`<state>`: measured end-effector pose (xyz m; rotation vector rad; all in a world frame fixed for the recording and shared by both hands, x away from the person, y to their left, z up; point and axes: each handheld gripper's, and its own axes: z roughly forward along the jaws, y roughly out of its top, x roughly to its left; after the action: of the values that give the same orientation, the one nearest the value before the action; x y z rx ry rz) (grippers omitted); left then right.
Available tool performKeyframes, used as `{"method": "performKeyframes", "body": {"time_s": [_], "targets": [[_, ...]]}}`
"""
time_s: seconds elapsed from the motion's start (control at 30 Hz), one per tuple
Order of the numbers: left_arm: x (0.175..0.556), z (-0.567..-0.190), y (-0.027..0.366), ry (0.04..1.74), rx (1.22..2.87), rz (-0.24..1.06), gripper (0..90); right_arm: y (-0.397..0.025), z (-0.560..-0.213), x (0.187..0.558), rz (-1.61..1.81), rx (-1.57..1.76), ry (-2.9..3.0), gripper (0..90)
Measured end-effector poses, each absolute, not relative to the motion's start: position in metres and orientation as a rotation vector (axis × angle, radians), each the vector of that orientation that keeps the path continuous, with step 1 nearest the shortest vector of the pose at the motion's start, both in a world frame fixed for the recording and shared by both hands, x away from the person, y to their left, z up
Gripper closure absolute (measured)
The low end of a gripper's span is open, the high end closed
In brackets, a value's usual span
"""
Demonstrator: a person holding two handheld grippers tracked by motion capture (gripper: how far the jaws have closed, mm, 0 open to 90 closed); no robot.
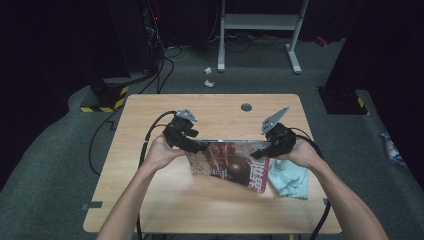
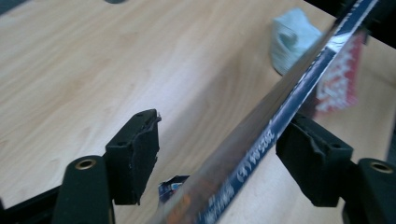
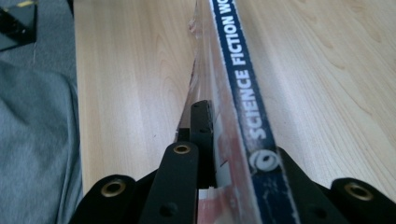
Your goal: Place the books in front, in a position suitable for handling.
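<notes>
In the high view a glossy magazine with a dark red cover and a blue spine (image 1: 230, 162) sits in the middle of the frame, over the light wooden table (image 1: 210, 210), tilted so that its cover faces the lower edge of the picture. The left gripper (image 1: 200, 146) reaches its upper left corner from the left, and the right gripper (image 1: 261, 153) meets its upper right corner from the right. Each is carried by a bare hand whose forearm enters from the bottom of the frame.

In the left gripper view the magazine's spine runs as a diagonal from the lower middle to the upper right corner. It passes between the two black jaws, close against the right-hand one, while the left-hand jaw stands well apart from it: this gripper is spread wide with the magazine inside its gap, not clamped.

In the right gripper view the blue spine, printed in white with "SCIENCE FICTION", runs up the centre of the frame, and the jaws are pressed together on the magazine's edge at the bottom, pinching it.

A crumpled pale blue-green cloth (image 1: 289, 181) lies on the table at the lower right of the magazine, just under the right hand (image 1: 304, 156).
</notes>
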<state>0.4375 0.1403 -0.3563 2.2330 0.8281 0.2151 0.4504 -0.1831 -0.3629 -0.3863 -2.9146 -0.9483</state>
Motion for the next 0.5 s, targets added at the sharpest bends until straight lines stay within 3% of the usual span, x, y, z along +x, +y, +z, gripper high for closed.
{"method": "performKeyframes", "body": {"time_s": [0.5], "targets": [[0.444,-0.342,0.16,1.112,1.999,0.211,30.2,-0.181,-0.362,0.447,-0.975,-0.6,-2.957,84.3]]}}
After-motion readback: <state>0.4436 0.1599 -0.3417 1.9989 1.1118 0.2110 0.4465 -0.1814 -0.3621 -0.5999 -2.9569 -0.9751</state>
